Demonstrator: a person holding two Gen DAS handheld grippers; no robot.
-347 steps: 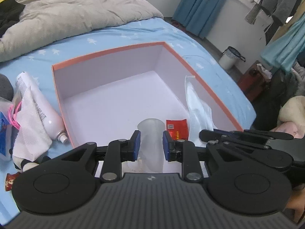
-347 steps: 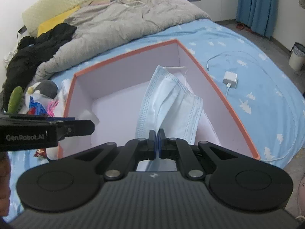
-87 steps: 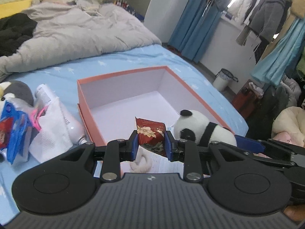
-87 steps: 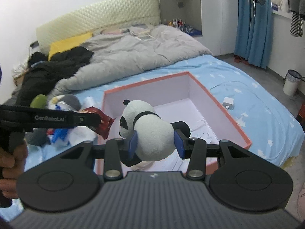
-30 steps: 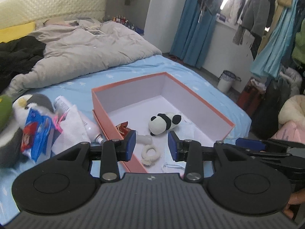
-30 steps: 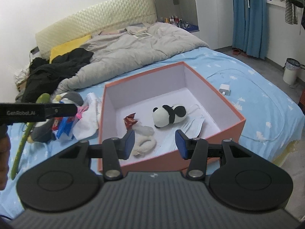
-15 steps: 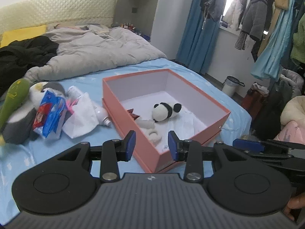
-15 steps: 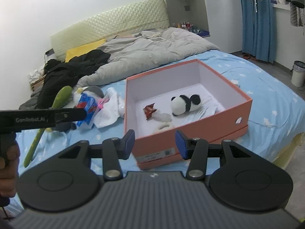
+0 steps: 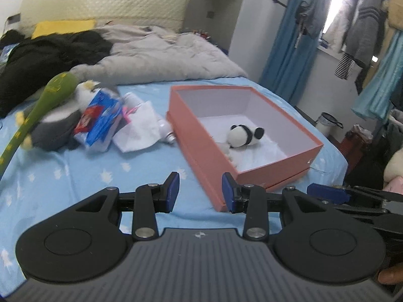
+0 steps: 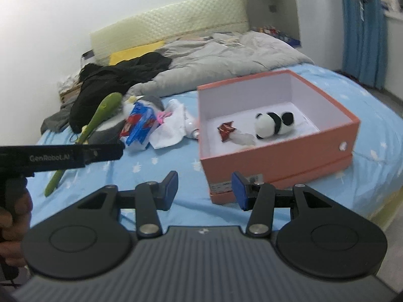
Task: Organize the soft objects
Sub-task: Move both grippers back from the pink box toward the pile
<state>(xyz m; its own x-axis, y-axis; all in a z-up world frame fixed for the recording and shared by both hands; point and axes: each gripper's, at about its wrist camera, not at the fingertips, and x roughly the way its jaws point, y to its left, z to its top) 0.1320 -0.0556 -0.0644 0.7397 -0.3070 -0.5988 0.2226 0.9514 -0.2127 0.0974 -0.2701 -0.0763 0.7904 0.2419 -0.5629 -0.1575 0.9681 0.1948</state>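
Note:
An orange box (image 9: 201, 148) (image 10: 277, 161) with a white inside sits on the blue bed. In it lie a panda plush (image 9: 243, 136) (image 10: 273, 123), a red snack packet (image 10: 226, 129) and pale soft items (image 10: 241, 138). My left gripper (image 9: 200, 192) is open and empty, held back from the box's near corner. My right gripper (image 10: 205, 187) is open and empty, also back from the box. A pile left of the box holds a grey penguin plush (image 9: 55, 125), a green plush (image 9: 45, 95) (image 10: 100, 115), a blue tissue pack (image 9: 100, 120) (image 10: 139, 125) and white cloth (image 9: 138, 128).
A grey duvet (image 9: 156, 52) and black clothes (image 9: 50, 52) lie at the bed's head. A bin (image 9: 327, 123), blue curtains (image 9: 287, 45) and hanging clothes (image 9: 360, 32) stand to the right. The left gripper's body (image 10: 60, 157) crosses the right wrist view.
Both grippers have drawn back and away from the box and turned left. They stay open. The panda and red packet now lie in the box.

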